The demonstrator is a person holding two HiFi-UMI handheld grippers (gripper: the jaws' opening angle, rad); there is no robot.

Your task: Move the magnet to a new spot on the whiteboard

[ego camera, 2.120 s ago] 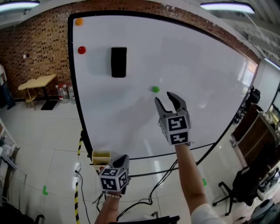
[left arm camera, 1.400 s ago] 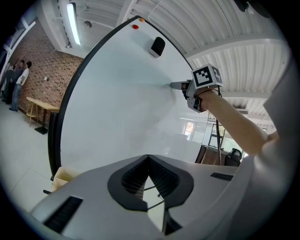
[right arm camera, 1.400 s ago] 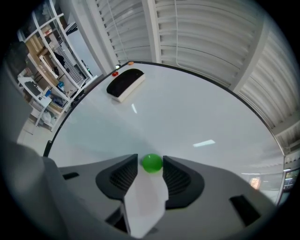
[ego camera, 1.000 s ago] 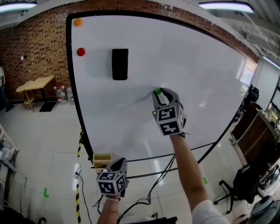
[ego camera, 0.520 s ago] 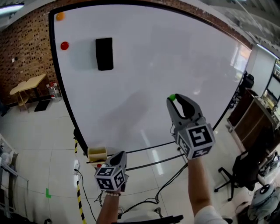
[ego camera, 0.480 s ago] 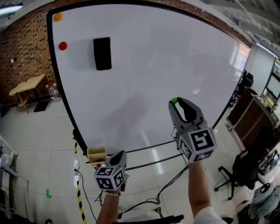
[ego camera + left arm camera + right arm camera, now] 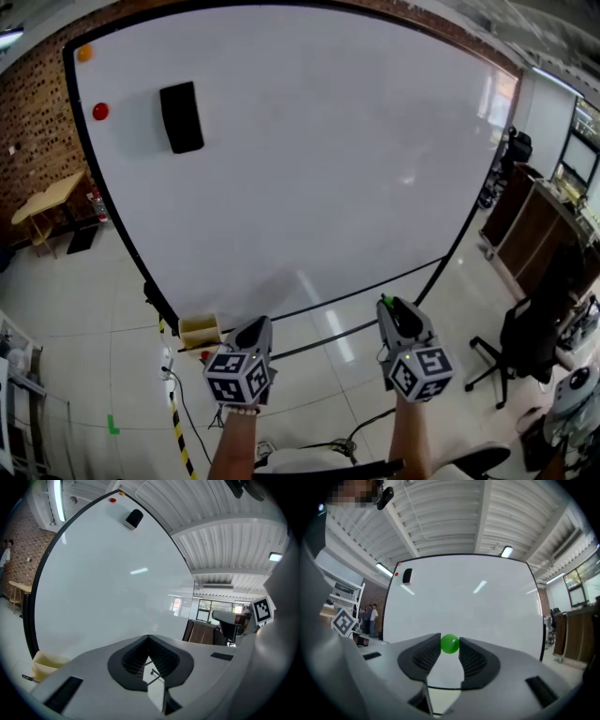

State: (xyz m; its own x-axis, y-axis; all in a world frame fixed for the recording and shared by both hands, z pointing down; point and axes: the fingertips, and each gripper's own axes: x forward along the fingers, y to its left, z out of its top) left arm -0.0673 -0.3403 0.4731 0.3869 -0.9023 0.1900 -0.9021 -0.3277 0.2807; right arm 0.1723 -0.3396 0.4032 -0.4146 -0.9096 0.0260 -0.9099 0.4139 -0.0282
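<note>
Right gripper view: small round green magnet (image 7: pixel 450 644) pinched between jaw tips of right gripper (image 7: pixel 450 641), off large white whiteboard (image 7: pixel 464 602). Head view alone: both grippers low, below board's bottom edge. Left gripper (image 7: pixel 148 638) view: jaws together, nothing between.

No text, label, brand or number can be read anywhere.

I have the whiteboard (image 7: pixel 309 159) filling the upper head view. On it, toward ten o'clock, sits the eraser (image 7: pixel 181 117). At the eraser's nine o'clock is the lower spare magnet (image 7: pixel 100 111), with the upper spare magnet (image 7: pixel 85 53) above it. Below the board's bottom edge, the left gripper (image 7: pixel 259 323) is at seven o'clock. The right gripper (image 7: pixel 390 306) is at five, with the magnet (image 7: pixel 450 643) between its jaws. A box (image 7: pixel 199 331) lies just at the left gripper's nine o'clock.
</note>
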